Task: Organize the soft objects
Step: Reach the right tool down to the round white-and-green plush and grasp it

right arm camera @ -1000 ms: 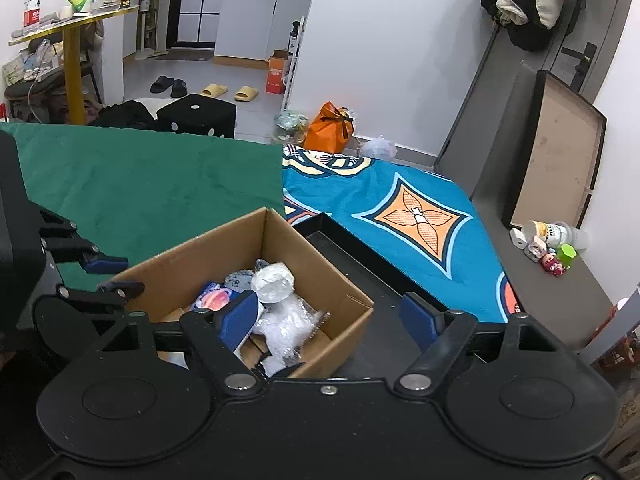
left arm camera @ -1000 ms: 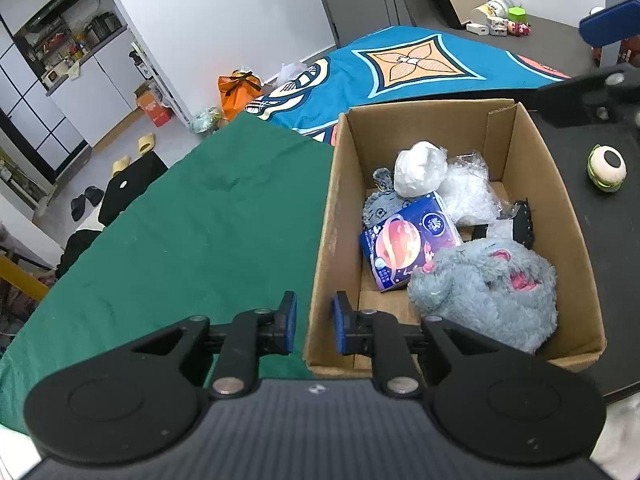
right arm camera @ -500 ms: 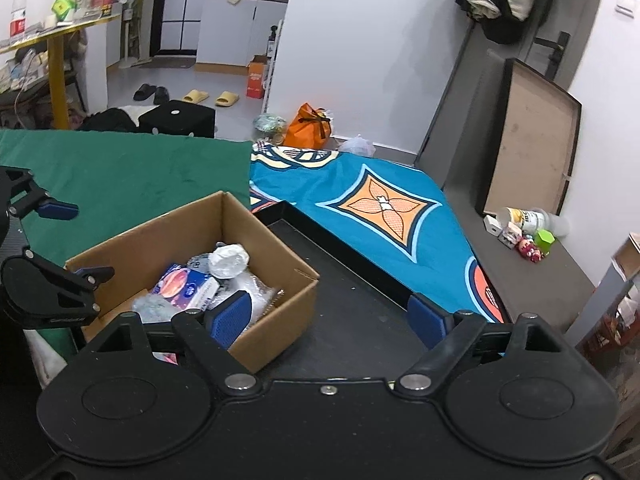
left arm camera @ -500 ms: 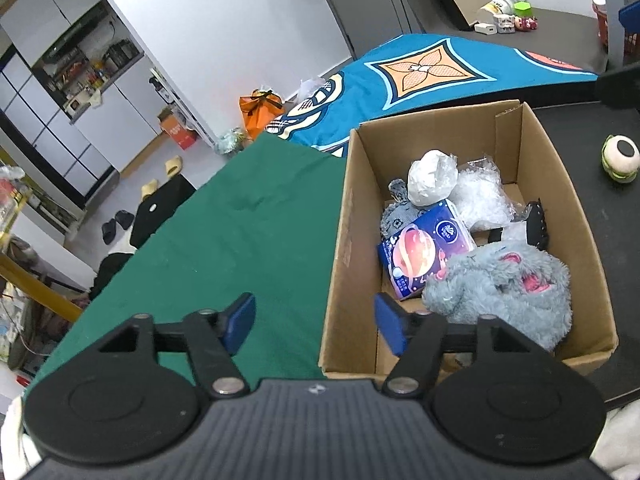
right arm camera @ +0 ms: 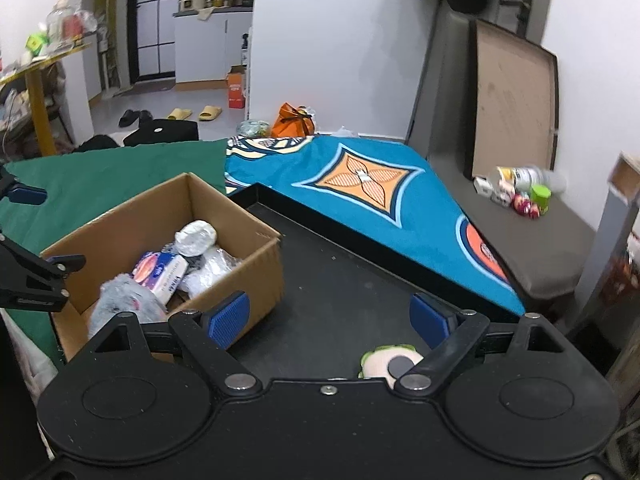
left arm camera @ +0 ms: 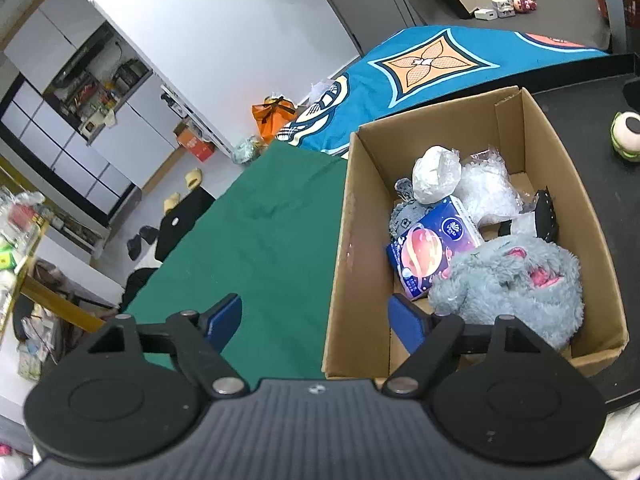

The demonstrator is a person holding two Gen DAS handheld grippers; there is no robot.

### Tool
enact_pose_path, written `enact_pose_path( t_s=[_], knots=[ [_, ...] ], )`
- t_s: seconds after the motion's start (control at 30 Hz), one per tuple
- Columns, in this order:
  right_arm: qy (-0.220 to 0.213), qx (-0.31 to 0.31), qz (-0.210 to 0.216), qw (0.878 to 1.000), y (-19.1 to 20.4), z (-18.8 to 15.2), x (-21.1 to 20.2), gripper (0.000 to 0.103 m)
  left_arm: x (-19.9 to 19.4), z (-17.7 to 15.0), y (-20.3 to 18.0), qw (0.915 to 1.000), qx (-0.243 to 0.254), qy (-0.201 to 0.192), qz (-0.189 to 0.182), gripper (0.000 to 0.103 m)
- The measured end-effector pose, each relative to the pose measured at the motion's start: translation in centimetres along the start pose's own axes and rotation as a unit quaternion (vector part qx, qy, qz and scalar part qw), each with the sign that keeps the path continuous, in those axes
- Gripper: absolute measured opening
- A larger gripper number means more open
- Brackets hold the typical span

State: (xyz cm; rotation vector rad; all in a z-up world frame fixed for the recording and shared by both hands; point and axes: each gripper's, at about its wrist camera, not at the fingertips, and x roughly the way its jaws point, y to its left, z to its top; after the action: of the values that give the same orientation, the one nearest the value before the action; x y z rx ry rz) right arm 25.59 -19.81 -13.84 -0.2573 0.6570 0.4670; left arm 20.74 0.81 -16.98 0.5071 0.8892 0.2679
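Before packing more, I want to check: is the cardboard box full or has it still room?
Still room: the toy and packets lie below the box rim.

A black tray-like surface (right arm camera: 340, 280) with a raised rim carried the things. On it stood an open cardboard box (left arm camera: 576, 216), set at the tray's left end, its left wall just beside a green cloth (left arm camera: 256, 232) that covered the neighbouring surface. Also directly on the black surface lay a small round soft toy (left arm camera: 626, 136) — cream with a green edge and a dark spot — well apart from the box on its right side; in the right wrist view the same toy (right arm camera: 386, 360) sat at the near edge. Beyond the tray's far rim spread a blue cloth (right arm camera: 360, 184) with an orange diamond pattern, meeting the green cloth.
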Motion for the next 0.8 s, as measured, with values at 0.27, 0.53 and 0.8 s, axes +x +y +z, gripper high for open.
enact_pose_path(
  t_s=[0.27, 0.53, 0.8],
  knots=[
    [-0.001, 0.046, 0.005, 0.999, -2.5, -1.3, 0.9, 0.087, 0.0, 0.5, -0.8, 0.9996, 0.016, 0.005, 0.022, 0.080],
    [0.016, 0.064, 0.020, 0.998, -4.0, -3.3, 2.8, 0.087, 0.1, 1.2, -1.8, 0.9984, 0.031, 0.008, 0.046, 0.081],
    [0.035, 0.081, 0.023, 0.996, -5.2, -4.8, 5.7, 0.087, 0.4, 1.8, -2.9, 0.9969, 0.045, 0.011, 0.063, 0.081]
  ],
)
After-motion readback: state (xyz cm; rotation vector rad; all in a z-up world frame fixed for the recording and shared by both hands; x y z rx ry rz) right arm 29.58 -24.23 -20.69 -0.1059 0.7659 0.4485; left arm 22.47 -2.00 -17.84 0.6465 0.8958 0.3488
